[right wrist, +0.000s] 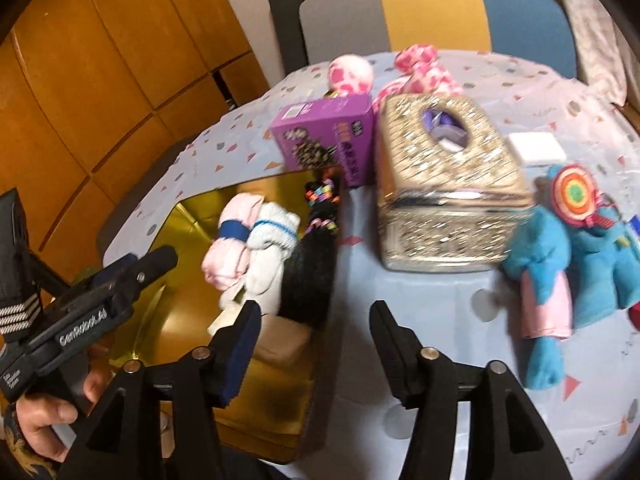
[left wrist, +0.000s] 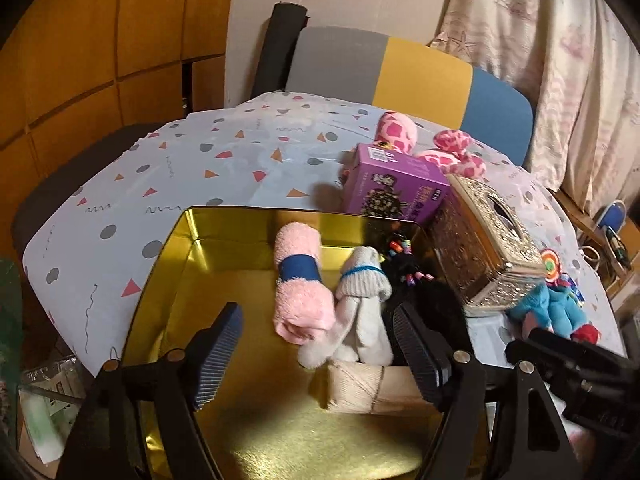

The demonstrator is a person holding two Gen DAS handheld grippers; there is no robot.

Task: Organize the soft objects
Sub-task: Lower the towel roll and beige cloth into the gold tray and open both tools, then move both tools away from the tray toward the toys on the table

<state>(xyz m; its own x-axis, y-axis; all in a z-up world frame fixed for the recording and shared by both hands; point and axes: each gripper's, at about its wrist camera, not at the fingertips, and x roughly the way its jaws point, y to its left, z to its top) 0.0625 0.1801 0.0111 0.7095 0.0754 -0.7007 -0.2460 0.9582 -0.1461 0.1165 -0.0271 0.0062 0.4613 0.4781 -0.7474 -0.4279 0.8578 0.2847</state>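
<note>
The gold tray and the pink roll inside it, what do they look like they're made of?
The gold tray looks like thin metal with a glossy gold finish: its walls mirror the things inside. The pink roll looks like terry or fleece cloth, fuzzy and matte, held by a dark blue band, probably fabric or elastic.

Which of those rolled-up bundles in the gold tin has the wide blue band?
The pink towel roll, leftmost in the gold tin. The white sock bundle beside it has only a thin blue thread.

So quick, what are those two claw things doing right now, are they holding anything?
Left gripper: open, holding nothing, above the gold tin.
Right gripper: open, holding nothing.
</note>
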